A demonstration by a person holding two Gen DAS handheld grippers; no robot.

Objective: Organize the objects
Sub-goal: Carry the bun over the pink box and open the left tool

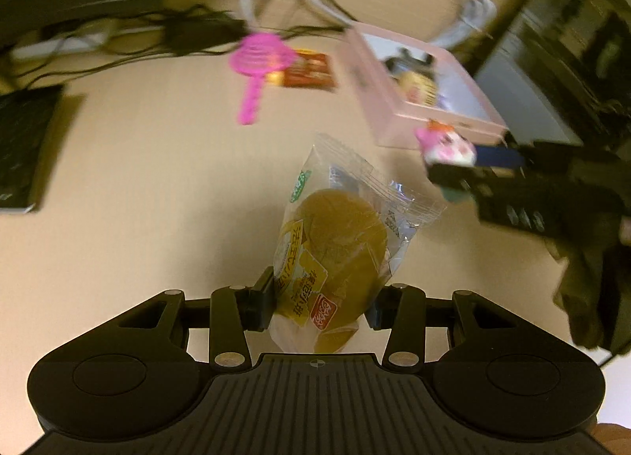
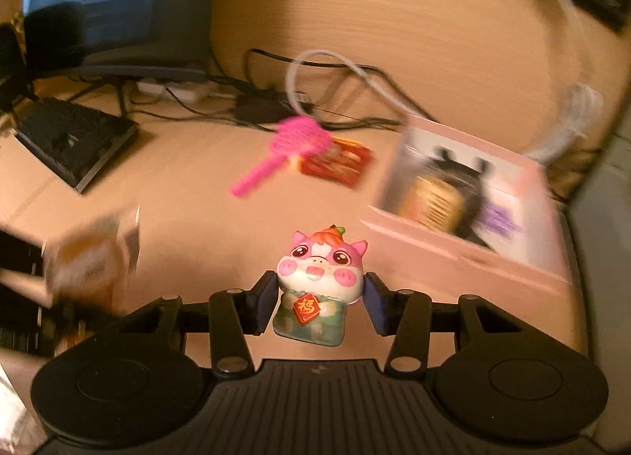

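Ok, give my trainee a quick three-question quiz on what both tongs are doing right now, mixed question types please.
1. True or false: the left tongs are shut on a wrapped bun.
2. What do the right tongs hold?
A. the pink toy strainer
B. a pink pig figurine
C. the red snack packet
3. Fill in: the pink toy strainer lies on the desk, overlapping a red ____.

Key
1. True: the pads press on the wrapper's sides.
2. B: the pig figurine sits between the blue pads.
3. snack packet, next to the pink box.
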